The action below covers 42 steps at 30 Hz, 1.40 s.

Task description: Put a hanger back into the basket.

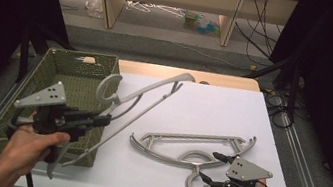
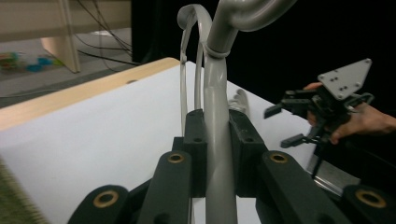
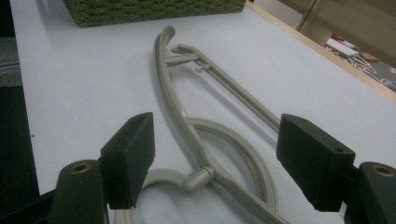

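Left tongs clamped on raised grey hanger beside green basket, right tongs held apart around second hanger's hook, flat on white worktop.

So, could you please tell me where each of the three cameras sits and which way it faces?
High view: above the person's side, looking forward and down on the white table; both hands show, the left gripper lifting a grey hanger beside the green basket.
Left gripper view: on that gripper, along fingers shut on the hanger's neck.
Right gripper view: on the right gripper, along open fingers toward a second hanger lying flat.
Shared: the left gripper view and high view both show the right gripper.
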### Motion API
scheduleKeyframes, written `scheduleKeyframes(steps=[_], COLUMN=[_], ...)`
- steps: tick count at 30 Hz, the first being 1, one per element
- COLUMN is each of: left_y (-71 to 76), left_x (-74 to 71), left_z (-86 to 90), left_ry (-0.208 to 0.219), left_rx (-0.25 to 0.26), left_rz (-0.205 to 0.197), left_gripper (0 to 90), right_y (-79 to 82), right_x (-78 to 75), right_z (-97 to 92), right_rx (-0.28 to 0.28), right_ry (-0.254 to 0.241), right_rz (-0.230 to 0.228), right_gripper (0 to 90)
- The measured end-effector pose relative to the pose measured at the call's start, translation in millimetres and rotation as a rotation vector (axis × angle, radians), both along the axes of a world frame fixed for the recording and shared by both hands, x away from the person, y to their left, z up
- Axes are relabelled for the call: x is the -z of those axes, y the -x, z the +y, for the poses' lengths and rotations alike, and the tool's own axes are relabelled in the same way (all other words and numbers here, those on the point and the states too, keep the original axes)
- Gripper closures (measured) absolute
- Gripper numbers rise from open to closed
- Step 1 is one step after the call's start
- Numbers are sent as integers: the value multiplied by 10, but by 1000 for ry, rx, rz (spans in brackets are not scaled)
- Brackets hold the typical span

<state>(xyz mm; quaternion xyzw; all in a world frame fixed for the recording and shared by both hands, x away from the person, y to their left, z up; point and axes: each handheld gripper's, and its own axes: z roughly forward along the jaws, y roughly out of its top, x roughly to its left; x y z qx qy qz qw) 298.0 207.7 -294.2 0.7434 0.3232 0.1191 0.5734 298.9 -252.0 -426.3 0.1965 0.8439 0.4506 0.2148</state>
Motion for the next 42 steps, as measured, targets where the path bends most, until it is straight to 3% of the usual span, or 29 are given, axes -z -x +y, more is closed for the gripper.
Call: scheduleKeyframes(steps=[5, 13, 26, 32, 38, 42], left_y=[-124, -308, -575, -700, -825, -893], left_x=[-84, -37, 68, 135, 233, 313], left_z=[271, 600, 1021, 1190, 1337, 1413], left_ry=[-23, -38, -85, -112, -172, -183], left_rx=[-88, -171, -252, -284, -312, -321], left_rz=[-15, -3, 13, 18, 24, 47], left_gripper=[789, 789, 790, 790, 790, 789], right_y=[-9, -18, -26, -22, -27, -29], right_x=[15, 30, 36, 44, 53, 52], right_z=[4, 14, 6, 17, 15, 10], right_rx=[3, 10, -5, 13, 7, 4], right_ry=[-5, -7, 15, -1, 3, 10], right_rz=[-1, 7, 10, 14, 19, 26], right_gripper=[285, 259, 254, 254, 254, 254])
